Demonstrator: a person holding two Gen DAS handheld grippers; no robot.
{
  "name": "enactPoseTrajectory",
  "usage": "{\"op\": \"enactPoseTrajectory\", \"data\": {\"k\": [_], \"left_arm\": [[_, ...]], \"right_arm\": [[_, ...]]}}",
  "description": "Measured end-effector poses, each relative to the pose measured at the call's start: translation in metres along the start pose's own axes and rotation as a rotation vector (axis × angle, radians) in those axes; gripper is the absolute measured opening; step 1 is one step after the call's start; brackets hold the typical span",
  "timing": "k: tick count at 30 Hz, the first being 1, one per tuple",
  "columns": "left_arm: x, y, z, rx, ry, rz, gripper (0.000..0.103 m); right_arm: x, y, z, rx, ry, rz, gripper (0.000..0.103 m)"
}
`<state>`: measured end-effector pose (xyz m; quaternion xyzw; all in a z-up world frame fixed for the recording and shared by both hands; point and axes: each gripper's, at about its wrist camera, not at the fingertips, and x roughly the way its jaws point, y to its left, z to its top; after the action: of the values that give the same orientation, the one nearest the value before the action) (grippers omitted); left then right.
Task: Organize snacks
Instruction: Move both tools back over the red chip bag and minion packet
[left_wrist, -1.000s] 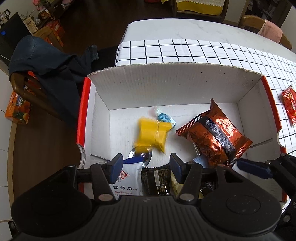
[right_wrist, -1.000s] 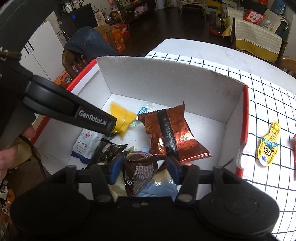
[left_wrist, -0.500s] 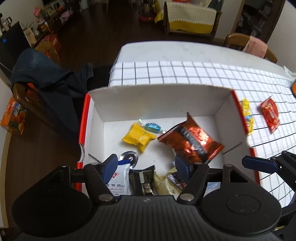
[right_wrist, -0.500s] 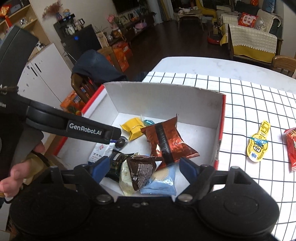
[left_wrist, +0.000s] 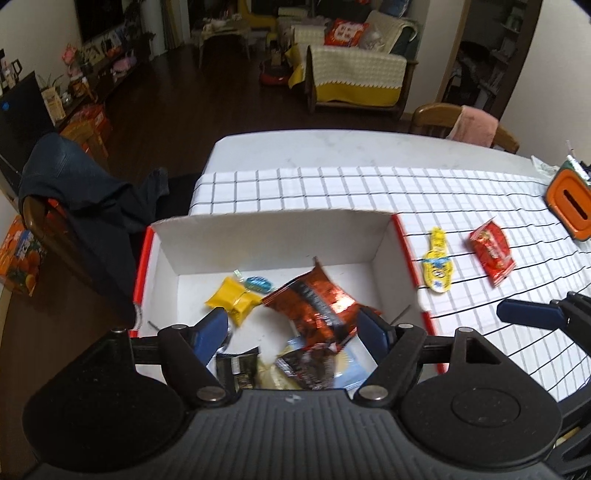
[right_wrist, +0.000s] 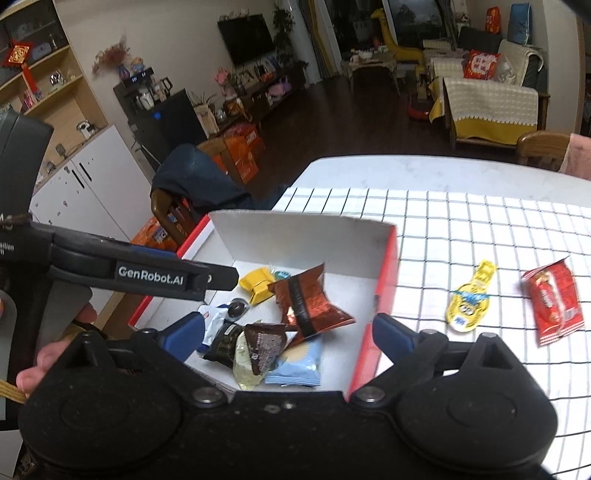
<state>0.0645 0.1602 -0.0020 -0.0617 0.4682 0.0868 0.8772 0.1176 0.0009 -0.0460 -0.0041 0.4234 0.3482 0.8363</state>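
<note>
A white cardboard box with red sides (left_wrist: 273, 240) (right_wrist: 306, 240) stands on the checked tablecloth and holds several snacks: a yellow packet (left_wrist: 232, 301) (right_wrist: 258, 284), a brown-orange foil bag (left_wrist: 314, 299) (right_wrist: 306, 299), a dark brown packet (right_wrist: 264, 345) and a light blue packet (right_wrist: 297, 363). My left gripper (left_wrist: 293, 328) is open and empty above the box's near side. My right gripper (right_wrist: 288, 332) is open and empty above the box. A yellow minion-shaped snack (left_wrist: 437, 264) (right_wrist: 469, 297) and a red packet (left_wrist: 491, 253) (right_wrist: 554, 301) lie on the cloth right of the box.
An orange container (left_wrist: 570, 201) stands at the far right of the table. A chair with a dark jacket (left_wrist: 92, 206) (right_wrist: 195, 184) stands left of the table. A wooden chair with a pink cloth (left_wrist: 465, 125) is at the far side.
Both grippers have risen and pulled back from the box and opened wider. The yellow packet dropped and settled in the box; the dark brown packet left my right gripper and lies in the box.
</note>
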Motion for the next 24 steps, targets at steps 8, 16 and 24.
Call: {"op": "enactPoseTrajectory", "data": {"k": [8, 16, 24], "left_arm": [[-0.002, -0.043, 0.003, 0.037, -0.043, -0.041, 0.082], [0.021, -0.106, 0.016, 0.097, -0.03, -0.085, 0.082], [0.059, -0.177, 0.037, 0.111, 0.001, -0.113, 0.082]], "right_arm": [[-0.029, -0.031, -0.006, -0.011, -0.04, -0.056, 0.103], [-0.053, -0.087, -0.013, -0.029, -0.036, -0.146, 0.103], [-0.063, -0.156, -0.014, -0.072, -0.025, -0.222, 0.102]]}}
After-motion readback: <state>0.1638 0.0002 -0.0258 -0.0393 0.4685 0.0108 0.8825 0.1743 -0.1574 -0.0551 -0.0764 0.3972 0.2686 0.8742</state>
